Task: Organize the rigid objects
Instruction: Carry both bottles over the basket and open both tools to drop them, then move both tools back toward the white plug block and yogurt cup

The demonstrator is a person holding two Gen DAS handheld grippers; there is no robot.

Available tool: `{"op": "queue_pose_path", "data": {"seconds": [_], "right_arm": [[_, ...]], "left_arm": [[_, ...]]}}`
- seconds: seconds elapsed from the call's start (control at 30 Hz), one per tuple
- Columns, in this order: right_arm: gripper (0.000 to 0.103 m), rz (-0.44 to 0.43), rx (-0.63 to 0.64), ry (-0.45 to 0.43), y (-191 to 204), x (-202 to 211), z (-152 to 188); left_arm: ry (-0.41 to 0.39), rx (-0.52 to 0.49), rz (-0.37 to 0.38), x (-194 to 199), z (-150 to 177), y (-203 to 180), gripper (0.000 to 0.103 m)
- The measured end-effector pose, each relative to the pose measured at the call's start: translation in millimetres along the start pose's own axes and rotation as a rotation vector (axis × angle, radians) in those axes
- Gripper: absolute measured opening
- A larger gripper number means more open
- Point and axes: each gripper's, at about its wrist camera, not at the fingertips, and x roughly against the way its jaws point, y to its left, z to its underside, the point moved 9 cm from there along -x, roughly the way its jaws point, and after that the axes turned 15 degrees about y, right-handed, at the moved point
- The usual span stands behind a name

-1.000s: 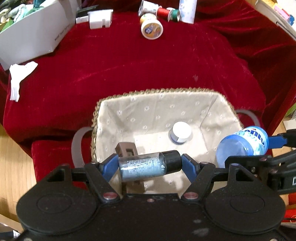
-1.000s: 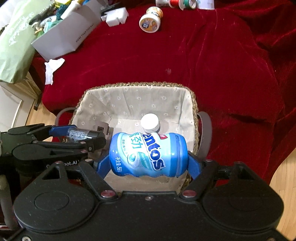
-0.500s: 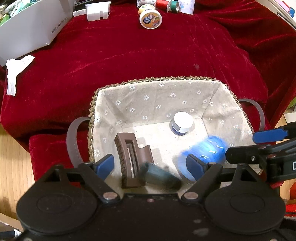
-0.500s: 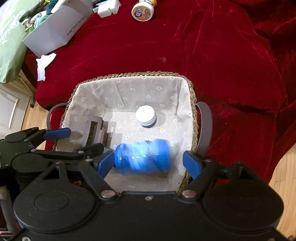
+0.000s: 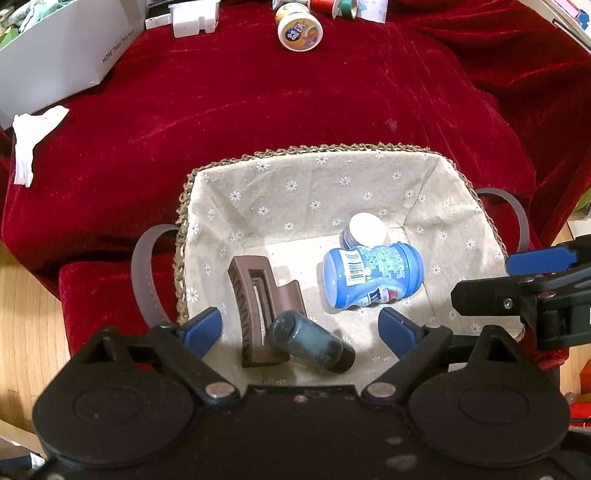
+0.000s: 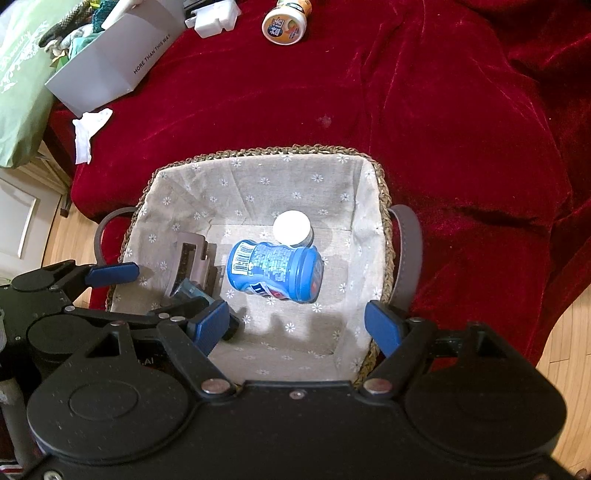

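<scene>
A woven basket (image 5: 317,149) with flowered lining sits on the red cloth below both grippers. In it lie a blue mint bottle (image 5: 373,275) on its side, a dark vial (image 5: 310,341) with a black cap leaning on a brown hair claw (image 5: 255,291), and an upright white-capped jar (image 5: 364,230). My left gripper (image 5: 300,325) hovers over the vial, its jaws opening, with nothing between the pads. My right gripper (image 6: 295,323) stands open above the blue mint bottle (image 6: 275,271), apart from it. The left gripper (image 6: 147,291) shows at the basket's (image 6: 288,150) left side.
On the red velvet cloth (image 5: 258,103) far beyond the basket lie a yellow-lidded tub (image 5: 300,31), a white plastic piece (image 5: 194,18) and thread spools (image 5: 332,4). A grey box (image 5: 62,55) and a crumpled tissue (image 5: 33,140) are at the far left. Wooden floor borders the cloth.
Both grippers let go. The vial fell from the left gripper to the basket floor by the hair claw; the blue bottle dropped from the right gripper and came to rest. The left jaws widened.
</scene>
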Motion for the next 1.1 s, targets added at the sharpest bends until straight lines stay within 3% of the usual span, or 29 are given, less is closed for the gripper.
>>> {"op": "queue_pose_path", "data": {"seconds": [0.3,0.53,1.0,1.1], "right_arm": [[0.077,-0.006,0.001,-0.015,-1,7,-7],[0.077,0.002,0.002,-0.082,-7,22,-31],[0.076,0.083,-0.007,-0.341,-27,53,-126],[0.066,0.12,0.01,-0.398,-35,54,-149]], "left_arm": [[-0.033,-0.01,-0.007,9,-11,4,0.095],[-0.12,-0.031,-0.051,26,-44,16,0.096],[-0.478,0.063,-0.183,71,-186,64,0.102],[-0.522,0.069,-0.189,65,-220,69,0.102]]}}
